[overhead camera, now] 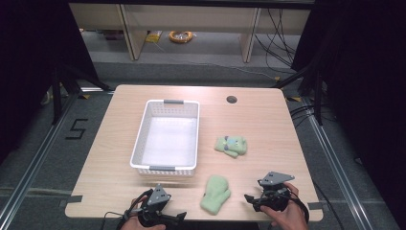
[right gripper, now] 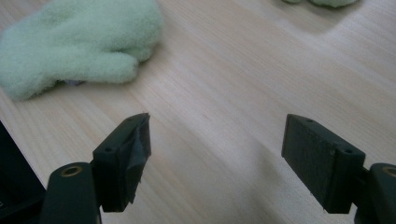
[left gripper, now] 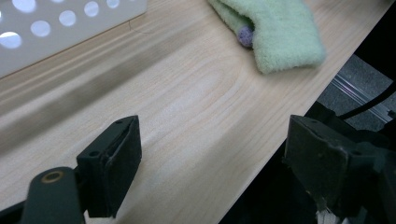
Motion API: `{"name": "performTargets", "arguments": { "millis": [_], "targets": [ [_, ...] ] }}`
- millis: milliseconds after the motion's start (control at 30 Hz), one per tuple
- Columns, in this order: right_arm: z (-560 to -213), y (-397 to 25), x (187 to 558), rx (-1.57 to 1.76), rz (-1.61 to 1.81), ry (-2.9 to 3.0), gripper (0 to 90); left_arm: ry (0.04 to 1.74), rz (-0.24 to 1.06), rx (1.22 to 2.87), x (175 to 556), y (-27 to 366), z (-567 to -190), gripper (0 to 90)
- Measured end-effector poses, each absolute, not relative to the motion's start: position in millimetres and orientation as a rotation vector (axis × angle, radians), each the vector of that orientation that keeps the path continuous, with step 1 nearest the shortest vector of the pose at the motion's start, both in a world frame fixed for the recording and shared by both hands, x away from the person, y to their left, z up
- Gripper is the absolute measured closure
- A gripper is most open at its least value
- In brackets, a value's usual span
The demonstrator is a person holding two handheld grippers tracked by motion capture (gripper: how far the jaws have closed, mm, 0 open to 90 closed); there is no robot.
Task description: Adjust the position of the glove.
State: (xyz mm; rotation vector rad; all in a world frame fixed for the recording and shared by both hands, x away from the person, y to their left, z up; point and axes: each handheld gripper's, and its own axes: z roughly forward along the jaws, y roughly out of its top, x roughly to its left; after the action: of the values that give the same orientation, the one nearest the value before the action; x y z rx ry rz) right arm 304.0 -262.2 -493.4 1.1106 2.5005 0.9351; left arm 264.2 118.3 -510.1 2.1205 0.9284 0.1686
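Note:
Two pale green fleece mittens lie on the wooden table. A plain mitten rests near the front edge, between my two grippers. The other mitten has a small face pattern and lies right of the white basket. My left gripper is open at the front edge, left of the plain mitten; the mitten's cuff shows ahead of its jaws. To the right of that mitten my right gripper is also open, holding nothing.
The basket is empty and stands left of the table's centre; its perforated wall is close to the left gripper. A round cable hole sits at the back right. The table's front edge runs just under the left gripper's jaws.

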Motion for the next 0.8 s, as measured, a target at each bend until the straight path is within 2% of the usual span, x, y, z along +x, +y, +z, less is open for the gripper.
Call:
{"name": "performTargets", "arguments": {
  "millis": [800],
  "targets": [
    [-489.0,-255.8,303.6,1.011,1.035,2.496,34.6,0.946,0.169,2.111,264.4,113.6,-511.9,19.3]
  ]
}}
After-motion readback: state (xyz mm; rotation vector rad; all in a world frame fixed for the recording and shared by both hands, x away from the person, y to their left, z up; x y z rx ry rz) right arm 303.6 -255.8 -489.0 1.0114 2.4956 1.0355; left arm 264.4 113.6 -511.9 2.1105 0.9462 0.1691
